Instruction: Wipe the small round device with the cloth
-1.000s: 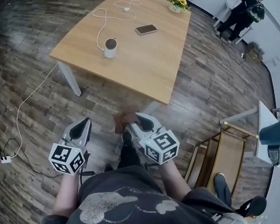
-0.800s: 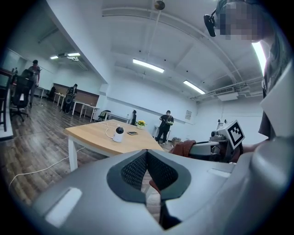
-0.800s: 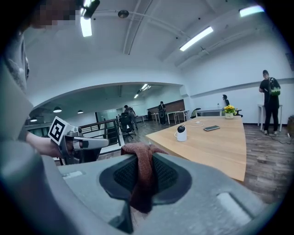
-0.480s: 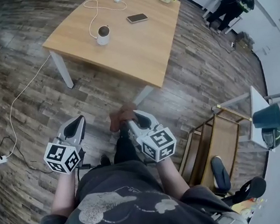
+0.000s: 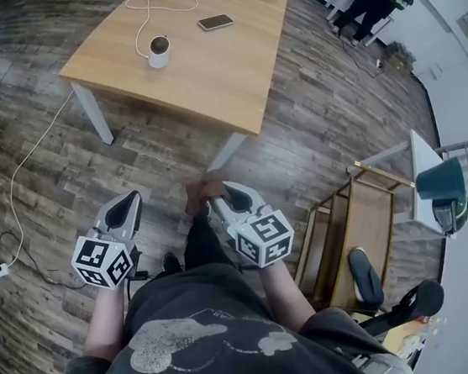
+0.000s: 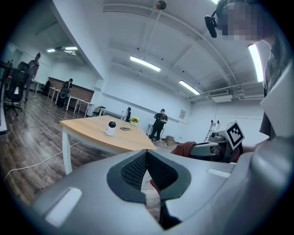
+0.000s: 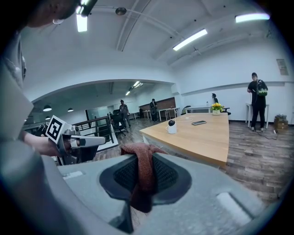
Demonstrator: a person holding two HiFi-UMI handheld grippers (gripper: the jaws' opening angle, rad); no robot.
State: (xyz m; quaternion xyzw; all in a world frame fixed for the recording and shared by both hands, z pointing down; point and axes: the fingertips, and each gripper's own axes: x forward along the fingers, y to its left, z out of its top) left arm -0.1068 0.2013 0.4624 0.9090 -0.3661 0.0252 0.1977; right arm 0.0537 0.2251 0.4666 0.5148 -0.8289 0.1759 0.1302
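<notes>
Right claw [image 7: 144, 161] clamped on cloth [image 7: 142, 170], plain in its own view; head view shows only a tuft. Left claw [image 6: 147, 158] closed, empty. Device [image 5: 158, 51] on table [image 5: 224, 69], well apart.

Open floor [image 5: 146, 159] lies between me and the desk [image 5: 220, 73]. Its near half is bare, a phone [image 5: 215, 22] lies near the small round device [image 5: 158, 51], and a cart [image 5: 366, 229] stands at my right.

Bright, even indoor light from ceiling strip lights [image 6: 145, 64], some glaring white. Strong fisheye bending at the edges; dark rounded corners in both gripper views; soft shadows.
</notes>
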